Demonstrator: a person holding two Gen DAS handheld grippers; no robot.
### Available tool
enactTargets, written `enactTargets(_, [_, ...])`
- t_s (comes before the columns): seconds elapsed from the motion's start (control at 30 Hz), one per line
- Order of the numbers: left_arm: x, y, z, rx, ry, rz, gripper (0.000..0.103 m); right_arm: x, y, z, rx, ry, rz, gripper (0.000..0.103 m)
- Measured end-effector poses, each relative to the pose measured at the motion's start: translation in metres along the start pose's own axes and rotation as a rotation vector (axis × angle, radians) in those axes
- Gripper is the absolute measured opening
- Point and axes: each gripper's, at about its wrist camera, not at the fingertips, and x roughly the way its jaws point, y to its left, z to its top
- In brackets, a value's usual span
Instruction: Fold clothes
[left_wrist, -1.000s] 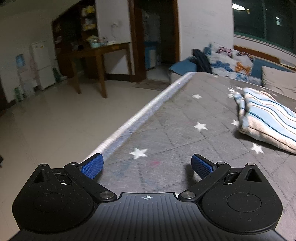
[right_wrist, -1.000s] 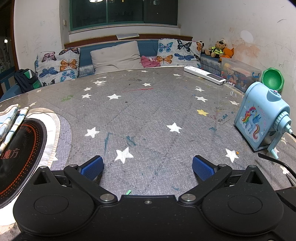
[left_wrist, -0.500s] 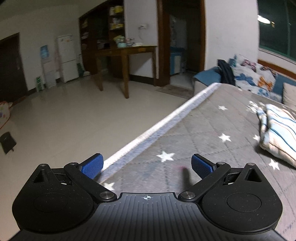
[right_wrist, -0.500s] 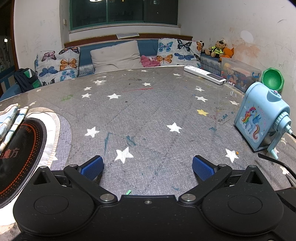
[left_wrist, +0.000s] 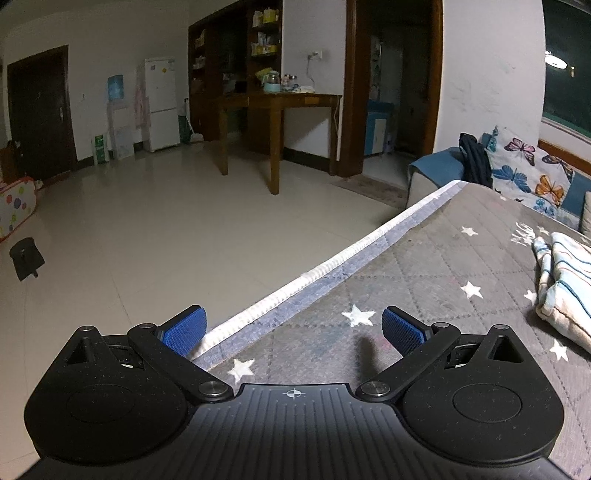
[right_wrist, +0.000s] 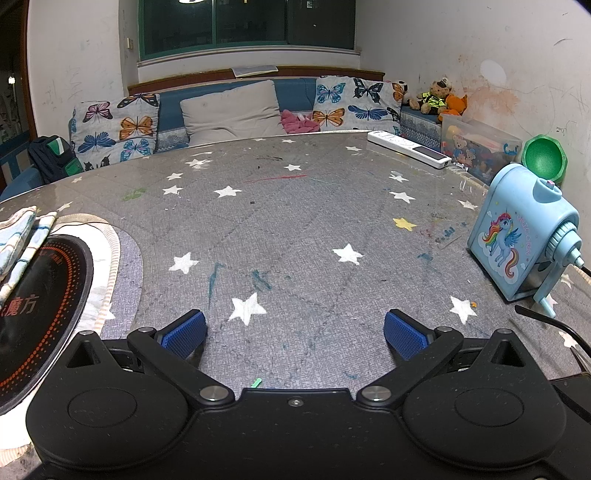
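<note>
Blue ribbed pads (left_wrist: 402, 332) tip the fingers of the left gripper (left_wrist: 293, 326), which is spread wide and holds nothing, poised low over the near edge of a grey star-printed table cover (left_wrist: 424, 266), its left finger past the white piped hem (left_wrist: 332, 262) and above the pale tiled floor (left_wrist: 166, 229); the right gripper (right_wrist: 294, 328) is likewise spread wide and empty, low over the same cover with a white star (right_wrist: 246, 307) showing between its fingers; the folded blue-and-white striped cloth (left_wrist: 565, 280), the garment in question, lies on the cover well to the right of the left gripper, and in the right wrist view its edge (right_wrist: 18, 236) rests at far left, partly over a round black disc with an orange dotted ring (right_wrist: 37, 306) set on a pale mat (right_wrist: 110, 251); a clear lidded storage box (right_wrist: 476, 147) at the table's far right holds small toys, too blurred to name; beside it sit a green bowl-shaped object (right_wrist: 543, 157) and a light-blue unicorn pencil sharpener (right_wrist: 524, 236), with a white remote control (right_wrist: 410, 149) further back; butterfly-print cushions (right_wrist: 118, 129) line a blue bench beyond; neither hand nor sleeve of the person shows in either view, and both tools point roughly level across the tabletop.
</note>
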Motion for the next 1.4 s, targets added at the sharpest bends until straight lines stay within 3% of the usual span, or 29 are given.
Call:
enactTargets(0.53, [-0.027,0.019,-0.011,-0.015,0.005,-0.007,0.102,0.000,0.000,0.000,0.000,0.000,0.000,0.103])
enactTargets(1.23, [-0.021,0.009,-0.015,-0.003,0.031,-0.011,0.102,0.000,0.000,0.000,0.000,0.000,0.000,0.103])
enactTargets(1.4, [-0.016,0.022,-0.011,0.002,0.038,-0.013,0.102,0.000,0.000,0.000,0.000,0.000,0.000,0.103])
